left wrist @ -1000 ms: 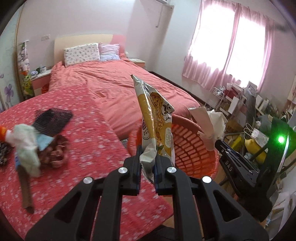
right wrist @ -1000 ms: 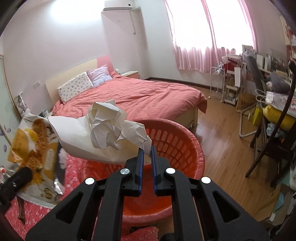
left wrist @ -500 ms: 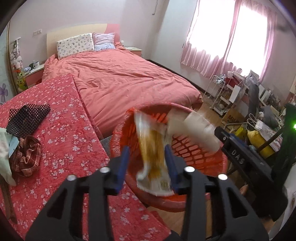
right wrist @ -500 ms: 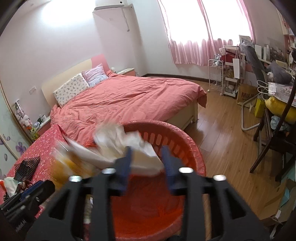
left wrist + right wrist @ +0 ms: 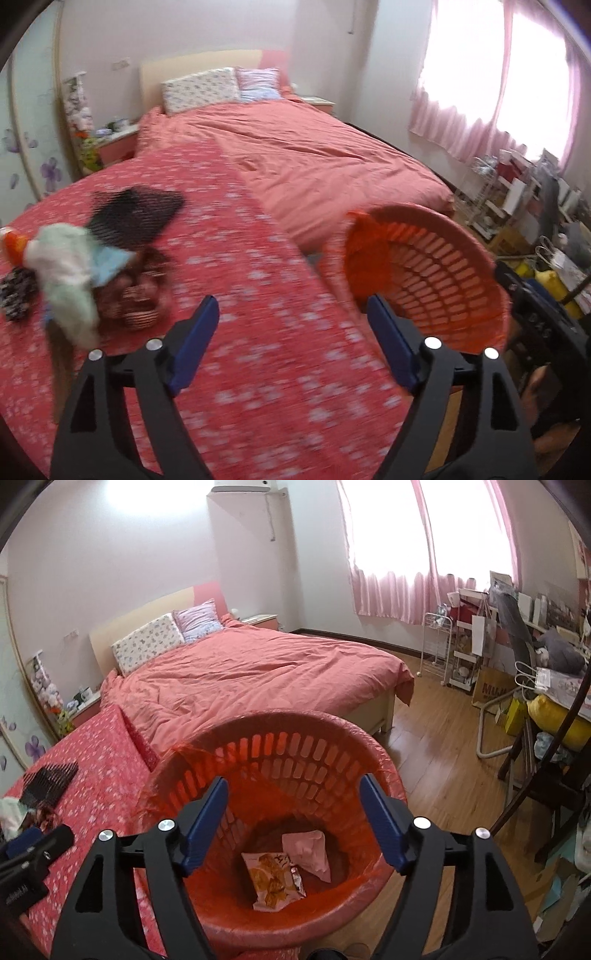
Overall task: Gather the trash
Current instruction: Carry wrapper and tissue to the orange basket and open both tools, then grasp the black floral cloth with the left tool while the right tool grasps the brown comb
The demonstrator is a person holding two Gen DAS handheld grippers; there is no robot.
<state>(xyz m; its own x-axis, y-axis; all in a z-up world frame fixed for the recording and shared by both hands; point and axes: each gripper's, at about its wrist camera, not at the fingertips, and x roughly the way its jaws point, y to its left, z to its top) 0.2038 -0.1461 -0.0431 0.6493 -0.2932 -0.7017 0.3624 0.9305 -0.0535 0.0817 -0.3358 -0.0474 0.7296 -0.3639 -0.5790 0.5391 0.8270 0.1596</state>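
A red plastic basket [image 5: 295, 753] lined with a red bag stands beside the table; it also shows in the left wrist view [image 5: 443, 266]. A yellow snack bag [image 5: 273, 880] and crumpled white paper [image 5: 308, 853] lie at its bottom. My right gripper [image 5: 293, 808] is open and empty above the basket. My left gripper [image 5: 291, 332] is open and empty over the table's right edge, left of the basket.
The table has a red flowered cloth [image 5: 229, 266]. On its left lie a black mesh item [image 5: 136, 210], a pale green cloth [image 5: 66, 273] and a checked cloth [image 5: 136, 306]. A bed [image 5: 258, 672] stands behind. A cluttered desk and chair [image 5: 546, 716] stand at right.
Both grippers opened and let go; the snack bag and the paper fell into the basket. The left gripper has swung left toward the table.
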